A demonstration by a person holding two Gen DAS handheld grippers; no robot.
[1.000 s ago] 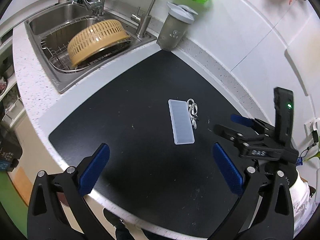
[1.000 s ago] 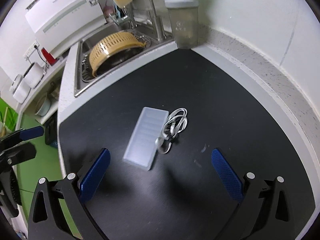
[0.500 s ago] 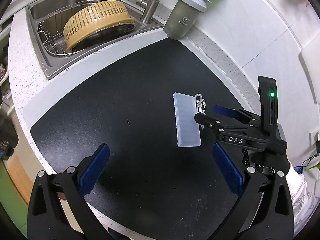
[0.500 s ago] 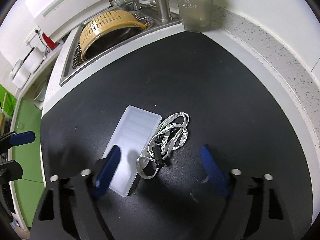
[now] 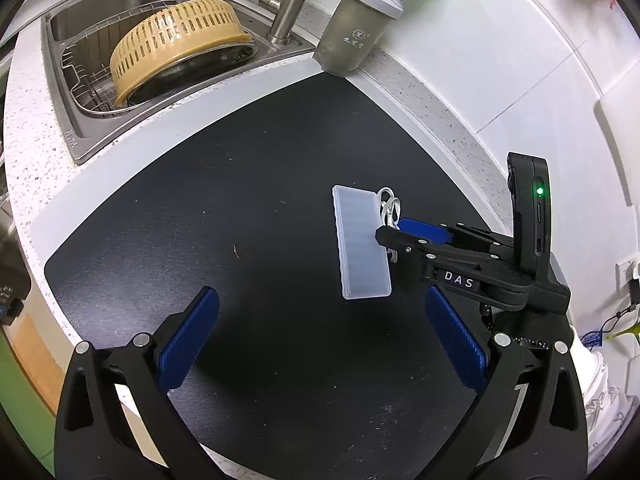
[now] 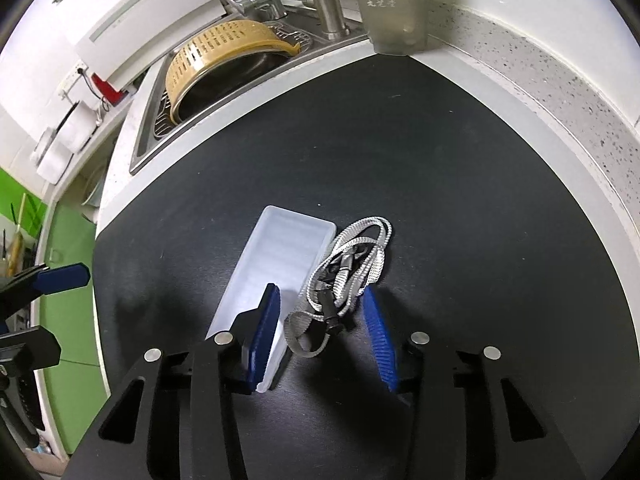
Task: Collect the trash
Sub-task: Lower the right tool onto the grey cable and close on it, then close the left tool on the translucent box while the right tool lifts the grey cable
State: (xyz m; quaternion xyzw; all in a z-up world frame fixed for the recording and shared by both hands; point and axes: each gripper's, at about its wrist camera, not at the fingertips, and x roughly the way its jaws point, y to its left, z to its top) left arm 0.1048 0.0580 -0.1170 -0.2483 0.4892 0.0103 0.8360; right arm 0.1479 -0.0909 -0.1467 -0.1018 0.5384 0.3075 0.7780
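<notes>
At centre frame, our right gripper (image 6: 326,322) closes its blue jaws around a tangled silver woven lanyard (image 6: 347,268) beside a translucent rectangular plastic case (image 6: 282,264); our left gripper (image 5: 320,348) gapes empty.

Coiled grey lanyard (image 6: 352,258) touches flat translucent tray (image 6: 280,256).

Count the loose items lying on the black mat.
2: a translucent plastic case mid-mat, and a grey woven strap touching its right side. None seem hidden.
</notes>
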